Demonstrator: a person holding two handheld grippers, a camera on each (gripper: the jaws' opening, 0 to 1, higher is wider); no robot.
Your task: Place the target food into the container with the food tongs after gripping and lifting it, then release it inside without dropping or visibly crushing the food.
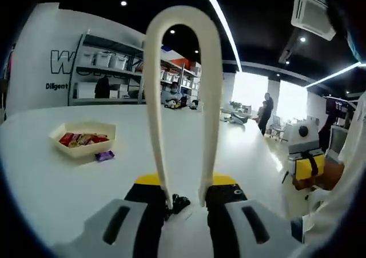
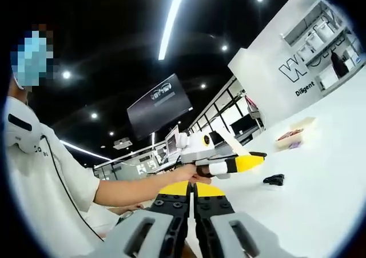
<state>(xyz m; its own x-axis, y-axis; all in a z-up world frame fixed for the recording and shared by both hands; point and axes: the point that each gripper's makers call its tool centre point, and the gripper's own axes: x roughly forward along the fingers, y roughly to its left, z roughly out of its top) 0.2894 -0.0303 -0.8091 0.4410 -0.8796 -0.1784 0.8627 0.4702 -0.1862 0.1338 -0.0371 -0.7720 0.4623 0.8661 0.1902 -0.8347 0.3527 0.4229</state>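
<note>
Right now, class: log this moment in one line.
left gripper: shut on cream plastic tongs | right gripper: shut, empty | purple wrapped snack: beside hexagonal cream tray

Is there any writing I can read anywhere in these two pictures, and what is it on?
"W", then hidden letters: large dark lettering on the white wall, cut off by the shelving.
"Diligent": small line under it, right gripper view.
Hanging screen: logo too blurred.
Snack wrappers in the tray: too small.

I see a broad white desk (image 1: pixel 68 189) carrying a cream hexagonal tray (image 1: pixel 83 138) of red-wrapped snacks, a purple wrapped sweet (image 1: pixel 104 155) just beside it — and a small black object (image 2: pixel 274 179).
</note>
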